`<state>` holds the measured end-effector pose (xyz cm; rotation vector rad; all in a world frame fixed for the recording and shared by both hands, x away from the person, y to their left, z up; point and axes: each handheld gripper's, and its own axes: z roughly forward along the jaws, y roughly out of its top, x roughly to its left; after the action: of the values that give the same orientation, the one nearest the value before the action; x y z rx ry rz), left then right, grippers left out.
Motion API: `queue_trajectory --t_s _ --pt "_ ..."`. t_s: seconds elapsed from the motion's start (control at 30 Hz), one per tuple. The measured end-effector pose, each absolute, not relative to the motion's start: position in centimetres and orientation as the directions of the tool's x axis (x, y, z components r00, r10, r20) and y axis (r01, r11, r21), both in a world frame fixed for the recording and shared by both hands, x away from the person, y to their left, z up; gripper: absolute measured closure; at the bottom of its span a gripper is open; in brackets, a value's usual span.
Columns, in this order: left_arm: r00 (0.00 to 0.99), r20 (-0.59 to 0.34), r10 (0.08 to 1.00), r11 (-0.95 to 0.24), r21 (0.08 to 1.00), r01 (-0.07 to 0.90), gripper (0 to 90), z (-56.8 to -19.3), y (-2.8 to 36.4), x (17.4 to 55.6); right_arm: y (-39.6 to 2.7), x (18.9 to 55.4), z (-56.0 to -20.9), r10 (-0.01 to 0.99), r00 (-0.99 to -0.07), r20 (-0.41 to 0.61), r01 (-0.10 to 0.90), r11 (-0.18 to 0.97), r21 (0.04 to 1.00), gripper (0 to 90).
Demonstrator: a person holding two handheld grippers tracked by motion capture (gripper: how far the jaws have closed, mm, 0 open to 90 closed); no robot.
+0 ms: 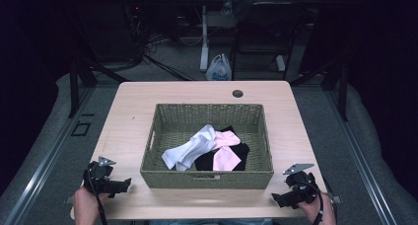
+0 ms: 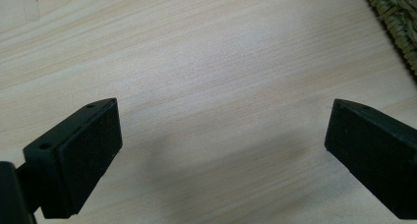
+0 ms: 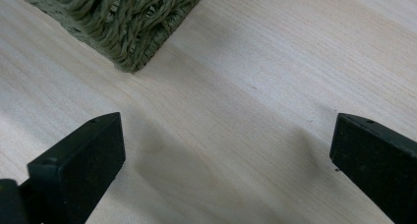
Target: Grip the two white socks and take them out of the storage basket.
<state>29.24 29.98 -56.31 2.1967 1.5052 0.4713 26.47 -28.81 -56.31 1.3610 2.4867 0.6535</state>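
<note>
**Two open hand-held grippers flank a basket of socks**

Sitting in the middle of the pale wooden table (image 1: pixel 128 111) is one woven olive-green basket (image 1: pixel 207 178), rectangular, with a slot handle cut into its left wall and another in its near wall. Inside it lie socks in three colours, loosely heaped toward the near half. The white socks (image 1: pixel 190 153) lie at the left, bunched and overlapping so that their exact number cannot be told. Two pink pieces (image 1: pixel 226 158) show, one toward the middle and one nearer the front, both lying on top of the black socks (image 1: pixel 239 150), which spread beneath them at the right; how many black ones there are cannot be told either.

There are two hand-held grippers, one in each of the person's hands, both low over the near edge of the table and apart from the basket. The left hand-held gripper (image 1: pixel 123 185) is off the basket's near left corner, its jaws spread wide with nothing but bare wood between them in the left gripper view, where a bit of basket weave shows at the upper right. The right hand-held gripper (image 1: pixel 277 200) is off the near right corner, likewise released and empty, with the basket's corner at the top of the right gripper view.

One round hole (image 1: pixel 237 93) sits near the table's far edge.
</note>
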Motion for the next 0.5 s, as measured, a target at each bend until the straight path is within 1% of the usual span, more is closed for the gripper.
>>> queue_trajectory --t_s 0.5 --pt "0.355 0.034 0.934 -0.314 0.549 0.774 2.2 -56.04 30.09 29.2 -28.54 26.44 -56.31 0.835 -0.55 -0.001 0.73 0.481 0.486 0.0"
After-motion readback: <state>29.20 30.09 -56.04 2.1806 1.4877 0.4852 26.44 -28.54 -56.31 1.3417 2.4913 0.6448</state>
